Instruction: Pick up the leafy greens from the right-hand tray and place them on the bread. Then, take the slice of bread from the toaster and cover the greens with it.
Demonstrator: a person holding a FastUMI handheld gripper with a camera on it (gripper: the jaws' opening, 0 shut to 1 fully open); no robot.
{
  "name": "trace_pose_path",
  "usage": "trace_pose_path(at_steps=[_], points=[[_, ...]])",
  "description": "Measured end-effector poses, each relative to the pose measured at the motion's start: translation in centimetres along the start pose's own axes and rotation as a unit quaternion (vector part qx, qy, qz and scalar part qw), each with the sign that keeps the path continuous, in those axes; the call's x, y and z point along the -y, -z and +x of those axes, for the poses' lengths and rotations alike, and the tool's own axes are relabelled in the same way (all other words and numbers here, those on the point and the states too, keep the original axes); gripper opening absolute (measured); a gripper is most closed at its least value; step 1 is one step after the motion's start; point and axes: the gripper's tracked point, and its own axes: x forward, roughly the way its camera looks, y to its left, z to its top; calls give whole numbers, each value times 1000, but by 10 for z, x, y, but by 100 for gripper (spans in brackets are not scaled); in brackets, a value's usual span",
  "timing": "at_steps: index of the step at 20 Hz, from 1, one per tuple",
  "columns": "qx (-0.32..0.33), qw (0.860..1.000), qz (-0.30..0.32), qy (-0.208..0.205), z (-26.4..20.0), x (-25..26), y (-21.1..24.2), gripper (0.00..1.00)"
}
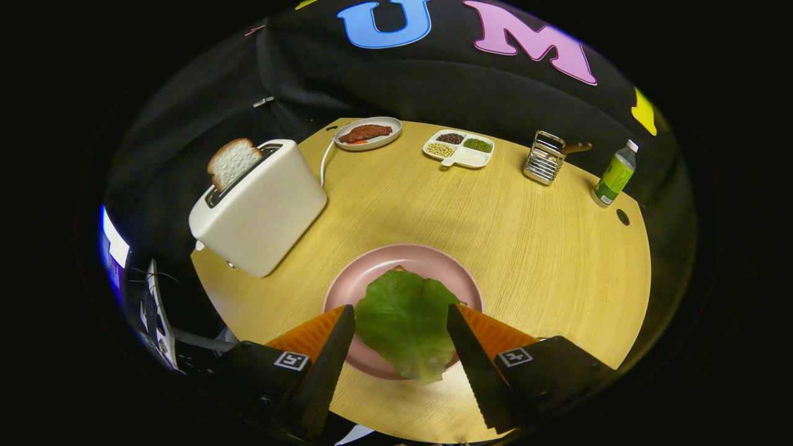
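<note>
My fingers (401,322): spread wide, one on either side of the greens, gripping nothing; whether their tips touch the leaf's edges I cannot tell.

Greens (406,322): one broad leaf, lying flat on the plate between my fingers, its near end hanging over the plate's near rim onto the table.

Bread on plate (399,268): almost wholly under the leaf; only a small brown corner shows at the leaf's far edge.

Plate (365,279): pink, round, on the table just ahead of my fingers.

Toaster (263,207): white, beyond my left finger and to the left of the plate, near the table's left edge. Its cord (324,162) runs toward the far side of the table.

Slice (232,162): white bread with brown crust, standing upright in the toaster's slot, top half showing.

Table (526,248): light wood, carrying all items.

Dish (368,133): oval, white, at the far edge, holding a reddish-brown piece of food.

Tray (459,148): white, divided, right of the dish at the far edge; compartments hold dark, green and pale grains, one compartment bare.

Rack (545,158): metal wire, right of the tray, with a brown handle sticking out.

Bottle (616,173): green label, white cap, upright at the far right edge.
</note>
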Motion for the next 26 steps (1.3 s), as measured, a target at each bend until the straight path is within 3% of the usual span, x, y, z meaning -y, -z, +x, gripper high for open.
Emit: trace_pose_path(at_steps=[2, 9, 16, 21, 26], points=[[29, 999, 1, -15, -15, -16, -21, 99], [112, 990, -49, -70, -63, -116, -124, 99], [119, 986, -12, -119, -46, -224, -184, 99], [118, 989, -9, -86, 0, -256, -199, 98], [77, 995, 35, -52, 56, -272, -199, 97]])
